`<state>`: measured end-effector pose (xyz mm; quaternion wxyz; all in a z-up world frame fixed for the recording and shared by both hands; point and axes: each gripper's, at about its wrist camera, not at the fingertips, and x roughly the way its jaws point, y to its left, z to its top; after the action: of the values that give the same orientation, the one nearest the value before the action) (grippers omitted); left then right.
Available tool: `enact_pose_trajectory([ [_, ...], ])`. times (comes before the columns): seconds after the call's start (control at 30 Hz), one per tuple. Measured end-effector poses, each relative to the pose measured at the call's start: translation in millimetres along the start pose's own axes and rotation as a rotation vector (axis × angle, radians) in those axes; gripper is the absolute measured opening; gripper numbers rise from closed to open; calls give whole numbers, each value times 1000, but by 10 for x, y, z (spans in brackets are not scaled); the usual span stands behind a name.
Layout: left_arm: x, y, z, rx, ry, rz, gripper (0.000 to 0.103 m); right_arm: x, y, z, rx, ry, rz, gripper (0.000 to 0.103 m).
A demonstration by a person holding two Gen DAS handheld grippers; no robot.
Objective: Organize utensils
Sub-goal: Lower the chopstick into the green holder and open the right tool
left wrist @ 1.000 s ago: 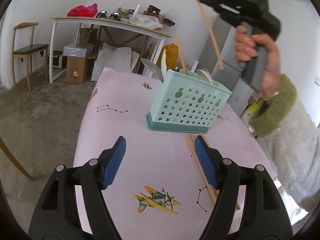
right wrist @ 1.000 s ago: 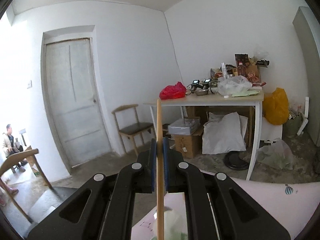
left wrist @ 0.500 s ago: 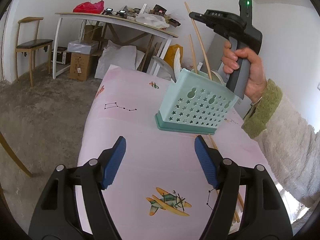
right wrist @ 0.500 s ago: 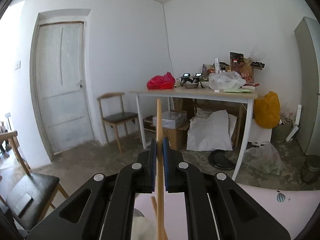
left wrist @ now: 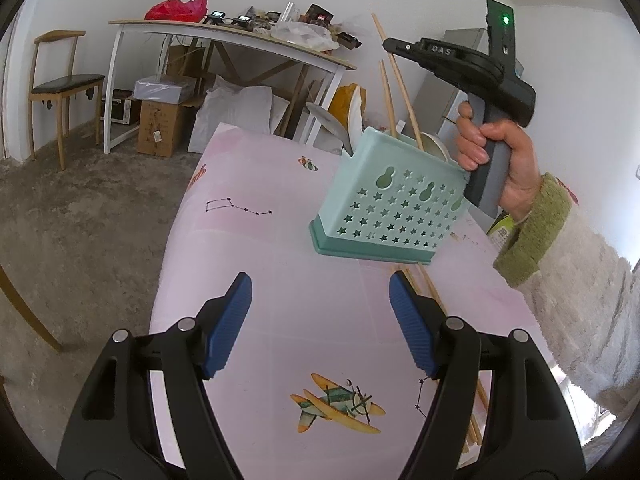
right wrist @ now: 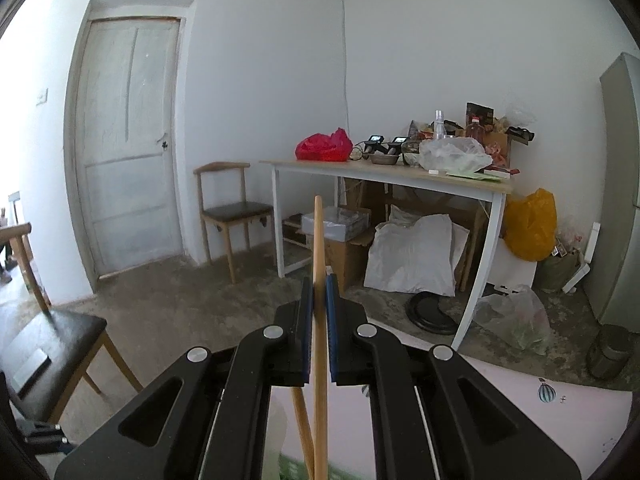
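- Bare white room, grey floor; pink printed bench (left wrist: 248,240) carries the mint caddy (left wrist: 394,200); second cluttered table and chair sit at the back wall.
- Your right gripper (right wrist: 319,312) is clamped tight on one wooden chopstick (right wrist: 319,264), pinched partway along its length. From the left wrist view the chopstick (left wrist: 400,84) slants down into the caddy's open top, beside another chopstick (left wrist: 387,96) already standing there.
- Your left gripper (left wrist: 320,324) hangs wide open, holding nothing, low over the bench, short of the caddy.
- Handling, as a guess: chopstick is light, stiff, thin and smooth, so it can pivot or slip in the pads. A grip nearer mid-length steadies it. Caddy looks like light plastic and may tip or slide if the stick drags on its rim.
- More chopsticks (left wrist: 430,292) lie flat on the bench behind the caddy, partly hidden by it and by your left gripper.
- Hidden: the lower tip of the held chopstick, the caddy's compartments, whether the tip touches bottom. Spoon-like pieces in the caddy are hard to identify.
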<state>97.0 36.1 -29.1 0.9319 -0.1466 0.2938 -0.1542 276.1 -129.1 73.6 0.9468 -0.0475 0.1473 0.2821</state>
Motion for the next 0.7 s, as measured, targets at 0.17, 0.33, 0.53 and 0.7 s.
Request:
enact_pose_trajectory([
  [0.17,-12,-41,-18,15,-2,6,67,-188,-2,-126,-21,22,-1,7],
  [0.33,4,-129,-51,36,15,0,67,-472,13,-270,-39,58,-9,7],
  [0.53,46,-314,-109,89,52,-17,68,-1017,11,-331,-12,32,-48,48],
  [0.7,105,-472,-209,137,92,-21,68,-1642,1,-487,89,-12,-82,52],
])
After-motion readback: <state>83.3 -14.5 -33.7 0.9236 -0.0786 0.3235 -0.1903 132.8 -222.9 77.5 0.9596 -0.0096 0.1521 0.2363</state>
